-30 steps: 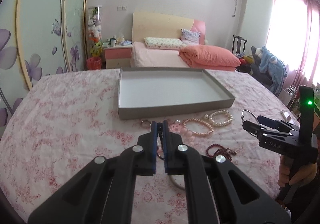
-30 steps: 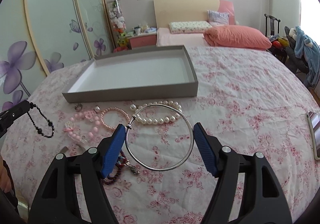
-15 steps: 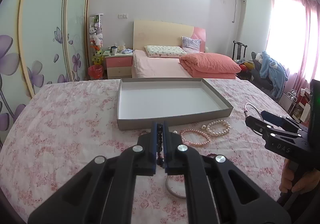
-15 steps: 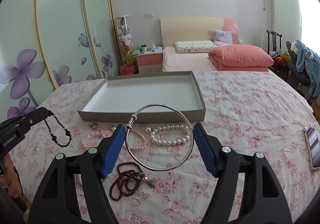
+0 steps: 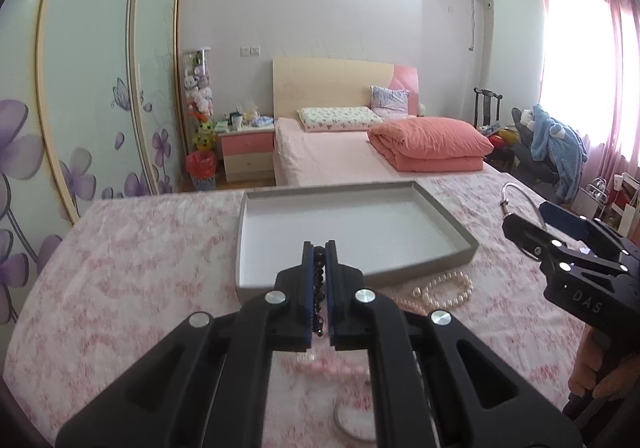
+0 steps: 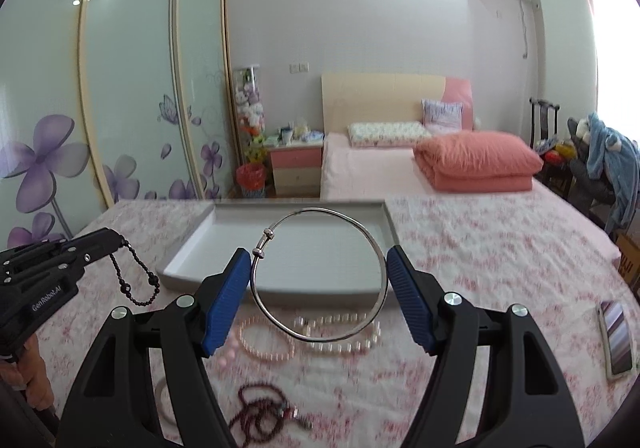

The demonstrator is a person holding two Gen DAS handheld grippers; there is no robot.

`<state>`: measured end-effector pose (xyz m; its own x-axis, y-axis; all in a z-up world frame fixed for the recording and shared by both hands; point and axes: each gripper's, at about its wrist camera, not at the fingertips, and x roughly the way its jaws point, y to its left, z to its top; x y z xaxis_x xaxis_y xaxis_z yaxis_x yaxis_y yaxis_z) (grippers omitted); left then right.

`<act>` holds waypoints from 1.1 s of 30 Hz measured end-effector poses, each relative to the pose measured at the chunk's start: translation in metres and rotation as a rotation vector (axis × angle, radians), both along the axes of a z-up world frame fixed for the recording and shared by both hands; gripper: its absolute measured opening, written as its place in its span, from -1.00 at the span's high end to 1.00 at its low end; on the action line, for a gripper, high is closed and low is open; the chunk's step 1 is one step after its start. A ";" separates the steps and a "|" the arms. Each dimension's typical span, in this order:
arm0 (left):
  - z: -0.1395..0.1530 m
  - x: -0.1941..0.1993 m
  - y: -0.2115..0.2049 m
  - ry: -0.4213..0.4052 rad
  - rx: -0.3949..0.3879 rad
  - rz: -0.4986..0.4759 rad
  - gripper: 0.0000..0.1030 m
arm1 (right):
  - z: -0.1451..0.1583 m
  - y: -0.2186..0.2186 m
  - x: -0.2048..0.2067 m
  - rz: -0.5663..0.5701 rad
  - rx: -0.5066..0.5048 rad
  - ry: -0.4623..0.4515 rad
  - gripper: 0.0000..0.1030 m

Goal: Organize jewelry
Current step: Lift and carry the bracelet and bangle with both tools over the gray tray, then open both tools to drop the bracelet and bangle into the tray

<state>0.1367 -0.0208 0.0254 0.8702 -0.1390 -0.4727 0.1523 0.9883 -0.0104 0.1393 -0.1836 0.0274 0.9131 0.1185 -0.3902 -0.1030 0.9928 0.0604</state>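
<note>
Both grippers loaded above the floral bedspread [image 6: 480,248], near the grey tray [image 5: 448,224].
Right gripper [image 6: 320,280], marked "DAS", clamps silver bangle [image 6: 320,276] between its blue pads; left gripper [image 5: 319,284], marked "GenRobot.AI", pinches black bead chain [image 6: 136,280]. Pearl bracelet [image 5: 446,290] lies beside the tray.

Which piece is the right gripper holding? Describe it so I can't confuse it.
Find the grey tray on the floral bedspread. In front of it, the right gripper spans a silver bangle: one rigid plain metal hoop, unlike the beaded pearl bracelet lying below.
</note>
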 end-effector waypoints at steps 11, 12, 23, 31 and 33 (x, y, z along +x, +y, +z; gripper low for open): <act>0.013 0.073 -0.007 -0.001 0.001 0.040 0.87 | 0.019 0.003 0.053 -0.047 -0.018 -0.079 -0.37; 0.013 0.080 -0.008 0.007 -0.004 0.040 0.87 | 0.019 0.002 0.061 -0.051 -0.017 -0.076 -0.37; -0.013 0.170 -0.012 0.105 -0.028 0.028 0.87 | -0.015 0.011 0.156 -0.043 -0.015 0.066 -0.37; -0.040 0.215 -0.005 0.174 -0.044 0.038 0.87 | -0.043 0.017 0.200 -0.035 -0.015 0.201 -0.37; -0.046 0.223 -0.003 0.198 -0.059 0.042 0.87 | -0.048 0.016 0.207 -0.037 -0.006 0.231 -0.37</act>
<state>0.3598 -0.0237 -0.0209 0.7666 -0.1371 -0.6273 0.1005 0.9905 -0.0937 0.3460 -0.1676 -0.0203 0.8028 0.0838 -0.5903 -0.0506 0.9961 0.0725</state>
